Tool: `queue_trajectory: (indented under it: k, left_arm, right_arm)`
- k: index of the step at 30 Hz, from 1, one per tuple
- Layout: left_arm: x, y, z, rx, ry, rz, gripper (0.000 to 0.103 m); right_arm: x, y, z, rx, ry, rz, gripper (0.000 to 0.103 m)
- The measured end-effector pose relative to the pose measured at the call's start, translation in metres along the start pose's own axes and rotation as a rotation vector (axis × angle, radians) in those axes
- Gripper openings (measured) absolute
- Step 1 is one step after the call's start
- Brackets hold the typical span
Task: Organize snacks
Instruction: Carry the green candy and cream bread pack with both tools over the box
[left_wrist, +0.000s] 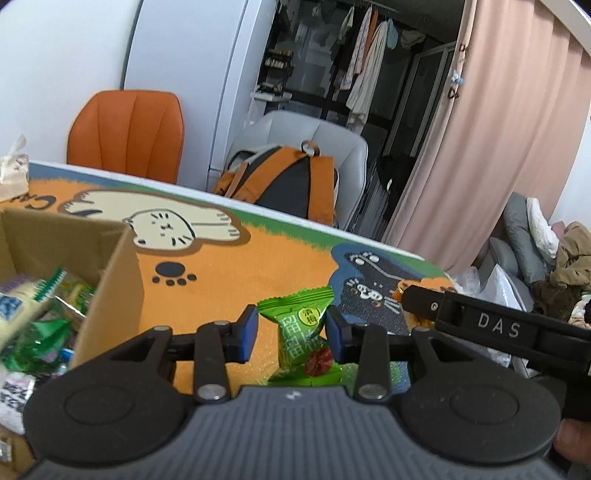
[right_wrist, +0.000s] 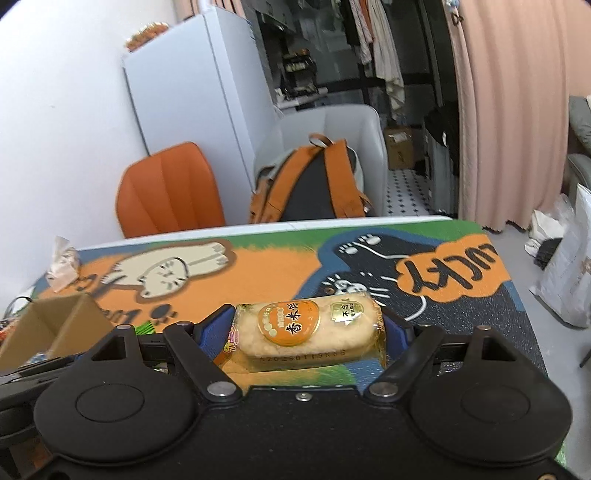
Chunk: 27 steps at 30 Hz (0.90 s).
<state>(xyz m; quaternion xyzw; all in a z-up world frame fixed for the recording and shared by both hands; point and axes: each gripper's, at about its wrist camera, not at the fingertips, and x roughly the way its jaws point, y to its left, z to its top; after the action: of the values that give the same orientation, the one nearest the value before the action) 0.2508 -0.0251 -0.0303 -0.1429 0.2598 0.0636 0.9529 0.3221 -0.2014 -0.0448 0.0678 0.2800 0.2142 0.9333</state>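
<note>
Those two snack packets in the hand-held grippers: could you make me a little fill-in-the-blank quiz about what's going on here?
1. The left hand-held gripper is shut on a ____ candy packet.
2. The right hand-held gripper is shut on a rice cracker packet with an ____ oval label.
3. More snacks lie in the ____ box.
4. A backpack rests on the ____ chair.

Missing words: green; orange; cardboard; white

Left gripper (left_wrist: 291, 328): black linkage arms are carrying blue pads, silver rivets are showing at the pivots, and a grey ribbed housing is sitting behind. Right gripper (right_wrist: 308, 328): matching black linkages, blue pads, speckled black housing; its side bar is showing white "DAS" lettering.
</note>
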Motion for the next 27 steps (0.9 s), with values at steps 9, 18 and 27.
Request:
queue_trajectory:
  k: [9,18,27]
  left_arm:
    - [-0.052,0.008,0.008,0.005,-0.08,0.015,0.038]
    - [-0.096,0.041,0.01,-0.021,-0.135,0.063,0.038]
    - [-0.131,0.076,0.009,-0.054,-0.172,0.103,0.038]
  right_arm:
    - [-0.034,0.027,0.003,-0.02,-0.061,0.058,0.081]
    - [-0.057,0.066,-0.004,-0.048,-0.089,0.12,0.081]
    - [-0.072,0.109,-0.013,-0.092,-0.103,0.159,0.081]
